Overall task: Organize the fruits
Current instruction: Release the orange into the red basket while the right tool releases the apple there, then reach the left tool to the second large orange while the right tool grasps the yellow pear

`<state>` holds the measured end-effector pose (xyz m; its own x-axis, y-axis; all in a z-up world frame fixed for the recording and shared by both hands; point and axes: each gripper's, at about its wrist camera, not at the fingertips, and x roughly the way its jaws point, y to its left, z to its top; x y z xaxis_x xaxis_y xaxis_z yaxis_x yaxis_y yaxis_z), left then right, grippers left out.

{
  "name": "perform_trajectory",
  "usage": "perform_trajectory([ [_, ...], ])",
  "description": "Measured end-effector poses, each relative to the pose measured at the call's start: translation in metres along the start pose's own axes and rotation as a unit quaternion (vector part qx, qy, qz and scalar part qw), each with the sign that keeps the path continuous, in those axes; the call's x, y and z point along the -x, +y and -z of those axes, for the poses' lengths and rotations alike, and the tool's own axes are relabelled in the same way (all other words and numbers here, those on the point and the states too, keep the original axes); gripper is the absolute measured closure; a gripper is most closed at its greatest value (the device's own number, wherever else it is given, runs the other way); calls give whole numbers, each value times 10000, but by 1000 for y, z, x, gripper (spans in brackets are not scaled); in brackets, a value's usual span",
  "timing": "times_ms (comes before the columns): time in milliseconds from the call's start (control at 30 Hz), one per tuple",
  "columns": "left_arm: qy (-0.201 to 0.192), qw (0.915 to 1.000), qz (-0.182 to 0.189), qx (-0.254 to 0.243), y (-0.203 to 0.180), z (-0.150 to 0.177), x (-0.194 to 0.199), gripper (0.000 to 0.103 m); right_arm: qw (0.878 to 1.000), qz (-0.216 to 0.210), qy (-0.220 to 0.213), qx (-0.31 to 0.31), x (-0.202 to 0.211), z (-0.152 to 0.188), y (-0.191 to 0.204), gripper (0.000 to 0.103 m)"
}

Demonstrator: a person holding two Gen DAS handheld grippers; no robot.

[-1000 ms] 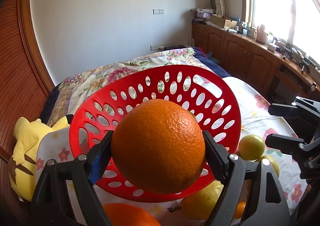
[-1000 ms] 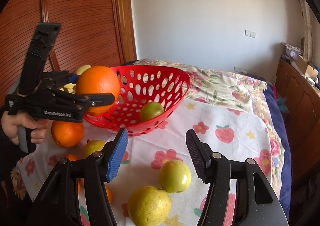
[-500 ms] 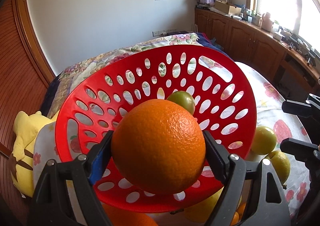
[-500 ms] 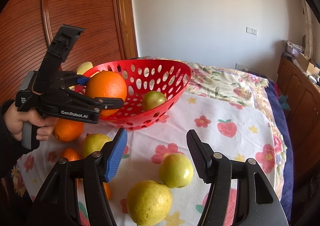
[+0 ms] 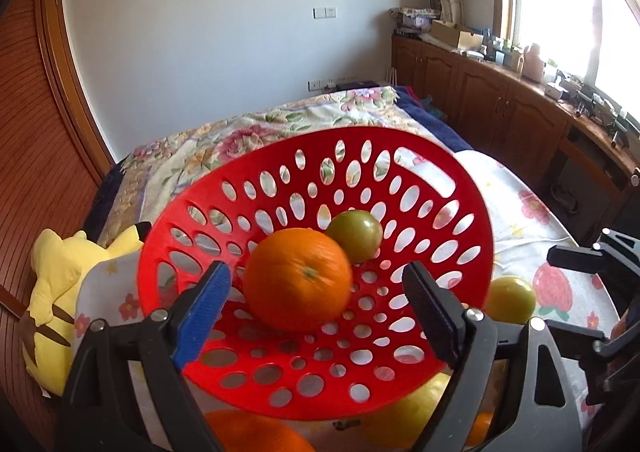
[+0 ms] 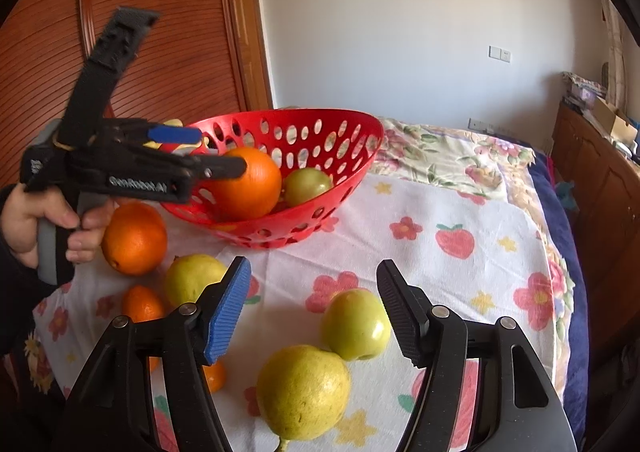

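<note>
A red perforated basket (image 5: 448,188) (image 6: 360,132) stands on the flowered cloth. A large orange (image 5: 298,280) (image 6: 244,182) lies inside it beside a green fruit (image 5: 354,234) (image 6: 307,185). My left gripper (image 5: 316,304) (image 6: 212,152) is open over the basket's near rim, its jaws apart on either side of the orange. My right gripper (image 6: 312,304) is open and empty above a green apple (image 6: 354,324) and a yellow pear (image 6: 302,392). Another orange (image 6: 134,238), a second pear (image 6: 192,278) and small oranges (image 6: 142,304) lie on the cloth left of it.
A yellow plush toy (image 5: 56,292) lies left of the basket. A wooden wardrobe (image 6: 140,32) stands behind it. A wooden cabinet (image 5: 520,112) with clutter runs under the window on the right. The bed edge (image 6: 576,292) drops off at the right.
My left gripper moved forward over the basket and opened, letting go of the orange, which now lies in the basket by the green fruit. My right gripper stayed open, barely moving.
</note>
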<state>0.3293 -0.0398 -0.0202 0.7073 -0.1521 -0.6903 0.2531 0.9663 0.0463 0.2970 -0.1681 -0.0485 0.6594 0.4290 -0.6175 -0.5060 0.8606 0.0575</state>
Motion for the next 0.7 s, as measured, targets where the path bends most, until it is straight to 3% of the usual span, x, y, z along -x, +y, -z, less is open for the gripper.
perform_trajectory([
  [133,-410,9990,140,66,5,15,33,15,9999,45,-15,-127,6,7,-1,34],
  [333,-659,9973,222,228,20,52,68,15,9993,232,-8,-284,13,27,1,33],
  [700,-824,9955,-25,475,46,109,82,15,9976,433,287,-454,3,62,13,33],
])
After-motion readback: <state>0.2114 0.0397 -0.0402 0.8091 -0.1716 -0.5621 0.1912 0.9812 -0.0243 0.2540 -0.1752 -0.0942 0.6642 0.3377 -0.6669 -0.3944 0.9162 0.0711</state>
